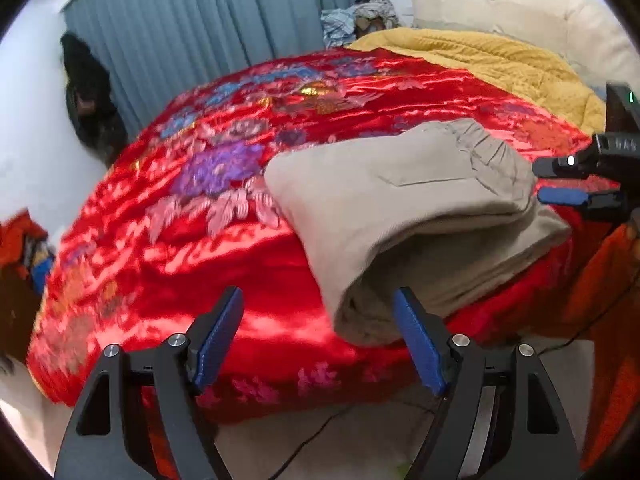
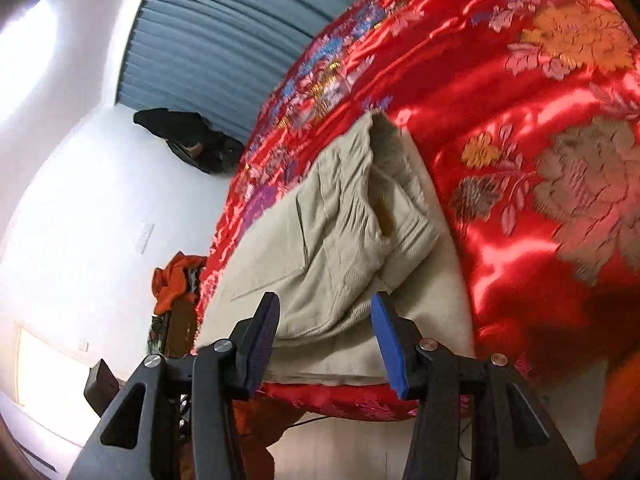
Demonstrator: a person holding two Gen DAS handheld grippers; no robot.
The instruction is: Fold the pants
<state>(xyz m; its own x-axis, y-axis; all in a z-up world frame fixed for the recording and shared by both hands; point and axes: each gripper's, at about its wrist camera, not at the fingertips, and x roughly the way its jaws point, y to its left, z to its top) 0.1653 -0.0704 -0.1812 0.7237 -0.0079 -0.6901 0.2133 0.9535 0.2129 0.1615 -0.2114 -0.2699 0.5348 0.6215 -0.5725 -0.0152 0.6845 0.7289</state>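
Beige pants (image 1: 404, 216) lie folded in a thick stack on the red floral satin bedspread (image 1: 208, 208), near the bed's front edge. My left gripper (image 1: 320, 336) is open and empty, just short of the stack's near folded end. My right gripper (image 2: 324, 336) is open, with its jaws on either side of the stack's near edge and holding nothing; the pants (image 2: 340, 232) show their gathered waistband on top. The right gripper also shows in the left wrist view (image 1: 556, 182) at the stack's right side.
A yellow blanket (image 1: 492, 64) and cream headboard (image 1: 516, 12) lie at the bed's far end. Blue curtains (image 1: 208, 40) hang behind. Dark clothes (image 1: 92, 96) hang on the wall. Orange cloth (image 2: 176, 280) lies beside the bed. A cable (image 1: 320, 436) runs on the floor.
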